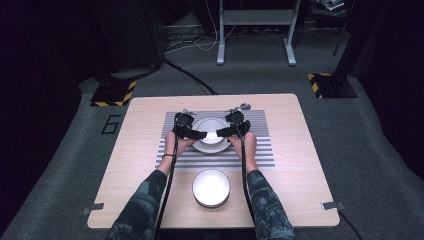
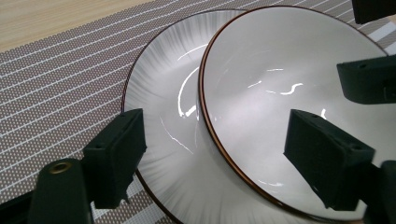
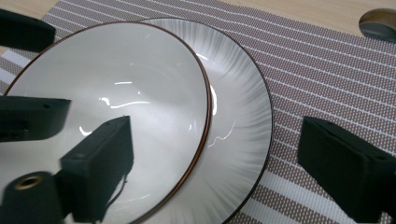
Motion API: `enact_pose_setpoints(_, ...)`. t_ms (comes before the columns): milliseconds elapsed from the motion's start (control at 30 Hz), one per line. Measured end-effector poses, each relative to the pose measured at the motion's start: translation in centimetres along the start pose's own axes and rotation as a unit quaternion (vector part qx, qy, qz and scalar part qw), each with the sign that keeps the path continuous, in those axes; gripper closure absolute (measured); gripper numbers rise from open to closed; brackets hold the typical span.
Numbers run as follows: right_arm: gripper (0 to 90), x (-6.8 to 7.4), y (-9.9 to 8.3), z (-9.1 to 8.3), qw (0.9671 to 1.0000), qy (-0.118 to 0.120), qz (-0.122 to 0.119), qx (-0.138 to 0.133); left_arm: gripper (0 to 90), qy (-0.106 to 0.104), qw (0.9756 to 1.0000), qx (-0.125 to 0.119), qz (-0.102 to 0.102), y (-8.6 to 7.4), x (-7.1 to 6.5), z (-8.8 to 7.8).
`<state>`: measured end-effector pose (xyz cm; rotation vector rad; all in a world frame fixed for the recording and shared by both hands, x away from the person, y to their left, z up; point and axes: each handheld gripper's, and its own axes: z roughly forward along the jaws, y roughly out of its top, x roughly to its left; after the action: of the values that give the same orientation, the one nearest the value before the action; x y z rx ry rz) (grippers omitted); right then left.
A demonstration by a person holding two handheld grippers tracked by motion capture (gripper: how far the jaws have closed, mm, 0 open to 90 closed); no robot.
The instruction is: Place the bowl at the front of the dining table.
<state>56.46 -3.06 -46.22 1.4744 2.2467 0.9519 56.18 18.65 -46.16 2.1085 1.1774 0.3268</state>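
A white bowl (image 2: 280, 70) with a thin brown rim sits off-centre on a white ribbed plate (image 2: 163, 84), on a striped placemat (image 1: 260, 150) at the table's middle. My left gripper (image 2: 219, 135) is open and straddles the bowl's rim, with one jaw over the plate and the other inside the bowl. My right gripper (image 3: 219, 144) is open too, straddling the opposite rim of the bowl (image 3: 116, 70), one jaw inside it and one over the mat beyond the plate (image 3: 243, 107). In the high view the left gripper (image 1: 192, 132) and right gripper (image 1: 227, 131) flank the bowl.
A second white bowl (image 1: 211, 187) stands near the table's front edge, between the person's forearms. A small round grey object (image 3: 379, 23) lies at the mat's far edge, beyond the right gripper. Bare wood borders the mat on all sides.
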Motion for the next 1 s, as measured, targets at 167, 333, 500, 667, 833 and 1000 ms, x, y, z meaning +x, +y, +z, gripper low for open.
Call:
enact_pose_setpoints(167,2.9,0.0,-0.3,-0.7,0.9999,0.010,-0.004,-0.003,14.4,-0.005,1.0000,0.004,-0.002,-0.1,0.4,-1.2)
enact_pose_setpoints(333,0.6,0.1,-0.8,-1.9,0.9997,0.016,-0.018,-0.010,9.5,-0.012,0.9999,-0.002,0.005,-0.7,0.7,-2.3)
enact_pose_setpoints(500,0.0,-0.1,-1.4,-3.3,0.9994,0.020,-0.022,-0.020,6.1,-0.015,0.9996,0.004,0.021,-1.5,0.9,-3.2)
enact_pose_setpoints(667,0.0,-0.3,-2.2,-5.0,0.9984,0.018,-0.035,-0.040,5.7,-0.017,0.9994,-0.005,0.031,-2.3,1.0,-4.7)
enact_pose_setpoints(833,0.0,-0.6,-3.4,-6.7,0.9976,0.014,-0.047,-0.048,5.3,-0.019,0.9985,-0.011,0.051,-3.3,0.7,-6.3)
enact_pose_setpoints(1000,0.0,-0.7,-4.5,-8.1,0.9967,0.018,-0.054,-0.058,5.5,-0.014,0.9979,-0.015,0.062,-4.7,0.5,-7.7)
